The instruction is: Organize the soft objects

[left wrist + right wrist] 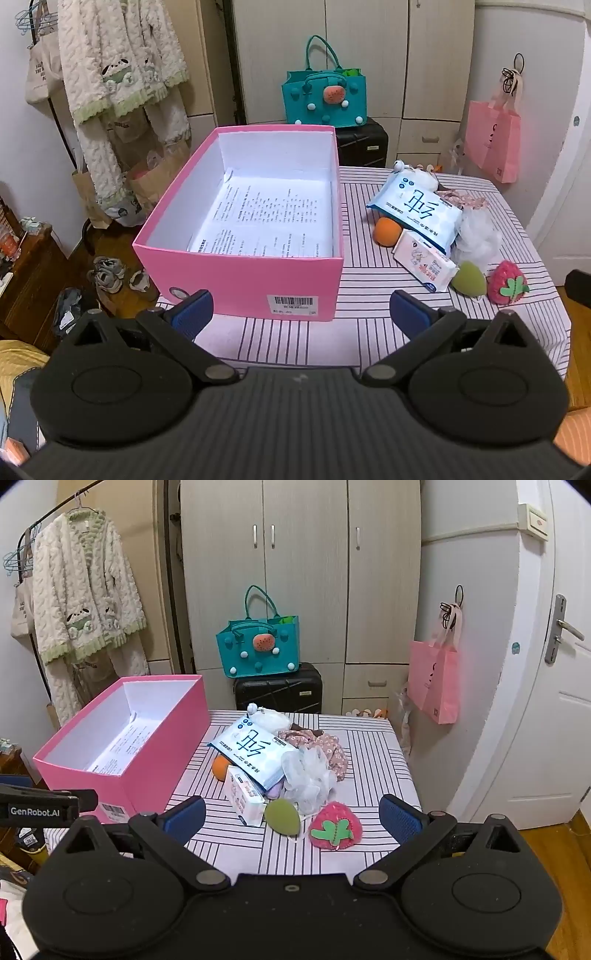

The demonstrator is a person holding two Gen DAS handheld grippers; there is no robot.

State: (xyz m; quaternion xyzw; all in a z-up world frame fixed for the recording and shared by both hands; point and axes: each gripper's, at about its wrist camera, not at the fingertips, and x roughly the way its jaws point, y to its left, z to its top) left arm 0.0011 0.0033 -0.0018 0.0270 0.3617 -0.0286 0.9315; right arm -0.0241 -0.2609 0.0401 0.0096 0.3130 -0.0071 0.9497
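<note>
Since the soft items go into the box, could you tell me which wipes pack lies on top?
The blue-and-white pack lies on top, tilted over the smaller white pack with pink print.

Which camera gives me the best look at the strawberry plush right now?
The right wrist view: the strawberry plush lies near centre, just ahead of the open right claw, whole and unblocked. The left wrist view shows it smaller, off at the right side.
</note>
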